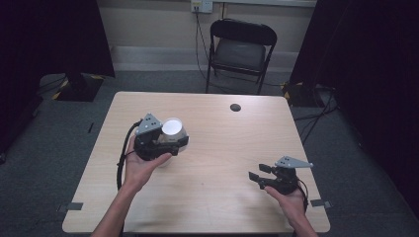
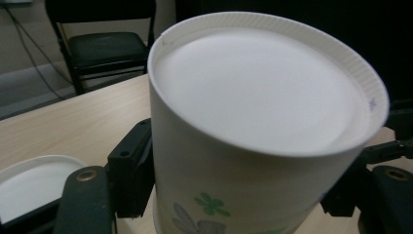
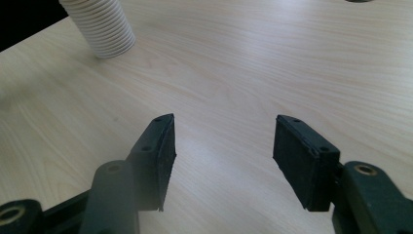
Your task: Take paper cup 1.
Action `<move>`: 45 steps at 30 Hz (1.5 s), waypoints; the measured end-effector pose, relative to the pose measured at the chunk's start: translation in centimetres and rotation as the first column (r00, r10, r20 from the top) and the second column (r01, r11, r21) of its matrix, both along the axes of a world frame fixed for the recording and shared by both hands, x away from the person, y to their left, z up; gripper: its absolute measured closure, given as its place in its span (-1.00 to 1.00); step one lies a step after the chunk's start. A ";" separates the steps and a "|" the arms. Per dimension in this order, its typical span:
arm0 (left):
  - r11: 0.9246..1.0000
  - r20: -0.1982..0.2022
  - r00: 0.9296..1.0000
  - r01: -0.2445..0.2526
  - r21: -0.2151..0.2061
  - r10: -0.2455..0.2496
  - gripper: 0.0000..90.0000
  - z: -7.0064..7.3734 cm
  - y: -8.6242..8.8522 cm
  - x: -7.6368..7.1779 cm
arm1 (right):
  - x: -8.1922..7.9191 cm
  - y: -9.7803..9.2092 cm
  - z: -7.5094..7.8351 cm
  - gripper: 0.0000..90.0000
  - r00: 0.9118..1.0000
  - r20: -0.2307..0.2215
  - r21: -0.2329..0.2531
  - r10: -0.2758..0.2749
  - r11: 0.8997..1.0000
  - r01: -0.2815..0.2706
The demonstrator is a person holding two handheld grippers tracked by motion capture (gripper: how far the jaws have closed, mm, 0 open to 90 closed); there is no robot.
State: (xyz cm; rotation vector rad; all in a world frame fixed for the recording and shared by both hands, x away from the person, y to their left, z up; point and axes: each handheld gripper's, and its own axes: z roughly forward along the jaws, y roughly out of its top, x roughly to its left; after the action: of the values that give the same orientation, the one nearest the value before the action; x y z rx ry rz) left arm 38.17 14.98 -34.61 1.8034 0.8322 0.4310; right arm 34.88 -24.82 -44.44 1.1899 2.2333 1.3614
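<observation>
Left gripper [image 1: 170, 140] is up over the tabletop [image 1: 222, 163] in the high view, its jaws clamped on a paper cup [image 1: 173, 129] held bottom-up, white base showing; the right gripper [image 1: 259, 174] sits low near the front right corner, jaws spread with nothing between them. Left gripper view now: the flower-printed cup [image 2: 253, 126] fills the space between the black jaws, both pressed to its sides; a white lid [image 2: 34, 183] lies at lower left. Right gripper view: jaws wide apart over bare wood; a stack of ridged white cups [image 3: 104, 27] stands well off at upper left.
</observation>
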 end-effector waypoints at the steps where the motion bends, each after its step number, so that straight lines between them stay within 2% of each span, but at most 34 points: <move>1: 1.000 0.001 1.000 0.005 0.013 -0.005 -0.35 -0.1 -0.3 -0.1 | 0.0 0.3 0.1 -0.07 1.000 0.007 -0.006 0.010 1.000 -0.010; 3: 1.000 0.002 1.000 0.020 0.017 -0.020 -0.35 -0.3 -0.6 -0.2 | -0.1 0.8 0.4 -0.05 1.000 0.017 -0.014 0.025 1.000 -0.025; 5: 0.999 -0.013 1.000 0.027 0.017 -0.027 -0.35 -0.5 -0.9 -0.4 | 0.0 1.4 0.8 -0.04 0.999 0.031 -0.021 0.044 0.999 -0.043; 6: 0.999 -0.028 0.999 0.037 0.002 -0.037 -0.35 -0.7 -1.2 -0.5 | 0.0 2.2 1.3 -0.02 0.997 0.045 -0.030 0.069 0.997 -0.068; 7: 0.999 -0.028 0.999 0.037 0.002 -0.037 -0.35 -0.7 -1.2 -0.5 | 0.0 2.2 1.3 -0.02 0.997 0.045 -0.030 0.069 0.997 -0.068; 10: 0.999 -0.054 0.998 0.037 -0.003 -0.037 -0.34 -1.2 -1.6 -0.6 | 0.1 3.9 2.3 -0.01 0.990 0.078 -0.036 0.115 0.993 -0.112; 12: 0.999 -0.059 0.997 0.039 -0.011 -0.040 -0.34 -1.3 -1.7 -0.6 | 0.1 4.3 2.5 0.00 0.989 0.088 -0.031 0.122 0.992 -0.120; 17: 0.998 -0.111 0.993 0.041 -0.037 -0.045 -0.33 -1.8 -2.3 -0.6 | -0.4 6.4 2.4 0.05 0.977 0.126 -0.009 0.170 0.985 -0.170; 18: 0.998 -0.137 0.989 0.045 -0.049 -0.052 -0.33 -2.0 -2.6 -0.6 | -0.5 6.7 2.2 0.07 0.975 0.131 -0.008 0.178 0.984 -0.179; 20: 0.997 -0.151 0.987 0.050 -0.052 -0.057 -0.33 -2.2 -2.7 -0.6 | -0.7 6.9 2.1 0.08 0.974 0.128 -0.013 0.190 0.982 -0.190; 23: 0.994 -0.210 0.975 0.060 -0.087 -0.077 -0.32 -2.7 -3.2 -0.5 | -1.2 7.5 1.9 0.11 0.967 0.141 -0.010 0.210 0.978 -0.211; 24: 0.994 -0.231 0.969 0.066 -0.092 -0.085 -0.32 -3.1 -3.6 -0.4 | -1.5 7.8 2.0 0.14 0.961 0.170 -0.022 0.219 0.976 -0.219; 25: 0.994 -0.231 0.969 0.066 -0.092 -0.085 -0.32 -3.1 -3.6 -0.4 | -1.5 7.8 2.0 0.14 0.961 0.170 -0.022 0.219 0.976 -0.219; 27: 0.991 -0.264 0.959 0.073 -0.115 -0.101 -0.32 -3.4 -4.0 -0.4 | -1.8 8.3 1.9 0.15 0.951 0.209 -0.027 0.228 0.973 -0.228; 28: 0.989 -0.287 0.952 0.078 -0.126 -0.111 -0.33 -3.6 -4.3 -0.4 | -1.9 8.4 1.8 0.16 0.949 0.215 -0.027 0.229 0.973 -0.229; 29: 0.989 -0.287 0.952 0.078 -0.126 -0.111 -0.33 -3.6 -4.3 -0.4 | -1.9 8.4 1.8 0.16 0.949 0.215 -0.027 0.229 0.973 -0.229; 32: 0.981 -0.323 0.936 0.086 -0.174 -0.139 -0.33 -3.8 -4.7 -0.5 | -2.0 8.8 1.7 0.19 0.941 0.242 -0.015 0.236 0.971 -0.239; 33: 0.976 -0.339 0.928 0.092 -0.197 -0.156 -0.33 -3.9 -4.7 -0.4 | -2.0 8.9 1.6 0.20 0.939 0.249 -0.011 0.239 0.970 -0.244; 34: 0.975 -0.357 0.922 0.075 -0.208 -0.148 -0.33 -4.0 -4.8 -0.5 | -2.1 9.1 1.6 0.24 0.936 0.257 -0.008 0.241 0.969 -0.247; 35: 0.975 -0.357 0.922 0.075 -0.208 -0.148 -0.33 -4.0 -4.8 -0.5 | -2.1 9.1 1.6 0.24 0.936 0.257 -0.008 0.241 0.969 -0.247; 36: 0.974 -0.370 0.916 0.075 -0.215 -0.153 -0.33 -4.1 -4.9 -0.5 | -2.1 9.1 1.6 0.26 0.934 0.263 -0.008 0.242 0.969 -0.249; 37: 0.961 -0.396 0.900 0.082 -0.263 -0.185 -0.33 -4.3 -4.9 -0.4 | -2.2 9.2 1.6 0.27 0.932 0.268 -0.010 0.246 0.967 -0.253; 38: 0.965 -0.401 0.901 0.065 -0.254 -0.166 -0.33 -4.3 -5.0 -0.5 | -2.2 9.2 1.7 0.28 0.929 0.271 -0.009 0.252 0.966 -0.259; 39: 0.965 -0.401 0.901 0.065 -0.254 -0.166 -0.33 -4.3 -5.0 -0.5 | -2.2 9.2 1.7 0.28 0.929 0.271 -0.009 0.252 0.966 -0.259; 40: 0.960 -0.410 0.894 0.069 -0.272 -0.180 -0.33 -4.4 -5.0 -0.5 | -2.2 9.3 1.7 0.30 0.927 0.274 -0.008 0.256 0.965 -0.264; 41: 0.960 -0.410 0.894 0.069 -0.272 -0.180 -0.33 -4.4 -5.0 -0.5 | -2.2 9.3 1.7 0.30 0.927 0.274 -0.008 0.256 0.965 -0.264; 42: 0.956 -0.418 0.888 0.071 -0.285 -0.191 -0.33 -4.4 -5.1 -0.5 | -2.3 9.3 1.7 0.30 0.927 0.276 -0.005 0.256 0.964 -0.265; 43: 0.957 -0.418 0.889 0.068 -0.281 -0.186 -0.33 -4.4 -5.2 -0.6 | -2.3 9.3 1.7 0.31 0.925 0.279 -0.001 0.258 0.963 -0.269; 44: 0.951 -0.429 0.879 0.080 -0.299 -0.209 -0.33 -4.4 -5.3 -0.6 | -2.3 9.3 1.8 0.32 0.924 0.284 -0.002 0.257 0.964 -0.268; 45: 0.951 -0.429 0.879 0.080 -0.299 -0.209 -0.33 -4.4 -5.3 -0.6 | -2.3 9.3 1.8 0.32 0.924 0.284 -0.002 0.257 0.964 -0.268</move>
State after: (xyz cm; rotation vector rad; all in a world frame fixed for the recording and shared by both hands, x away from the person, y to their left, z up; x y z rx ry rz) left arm 37.59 9.69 -39.04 1.7104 1.0106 -0.2165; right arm 32.62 -15.50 -42.67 0.6677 2.2226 1.5655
